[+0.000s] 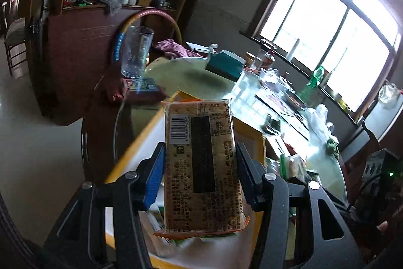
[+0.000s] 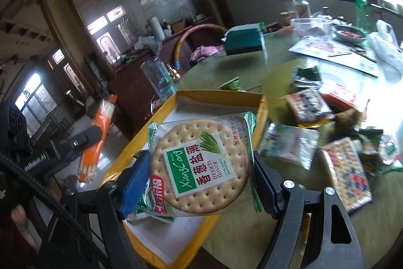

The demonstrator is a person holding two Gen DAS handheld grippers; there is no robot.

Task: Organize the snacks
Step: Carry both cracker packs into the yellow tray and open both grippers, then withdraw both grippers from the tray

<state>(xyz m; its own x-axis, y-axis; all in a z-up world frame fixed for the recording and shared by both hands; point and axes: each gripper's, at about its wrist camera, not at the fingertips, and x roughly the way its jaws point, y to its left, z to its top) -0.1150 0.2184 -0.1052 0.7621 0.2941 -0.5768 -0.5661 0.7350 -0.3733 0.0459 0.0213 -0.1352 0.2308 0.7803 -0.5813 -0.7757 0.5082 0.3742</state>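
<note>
Gripping: left gripper (image 1: pixel 200 164) jaws clamp a rectangular cracker pack (image 1: pixel 201 163) by its long sides, barcode side up. Right gripper (image 2: pixel 199 169) jaws clamp a round cracker pack (image 2: pixel 199 165), green label up. Both packs are held above a yellow box (image 2: pixel 262 117) at the table's near-left edge. More snack packs (image 2: pixel 309 105) lie loose to the right on the table (image 2: pixel 239 231). Glass (image 1: pixel 136 52) stands beyond box, far left.
</note>
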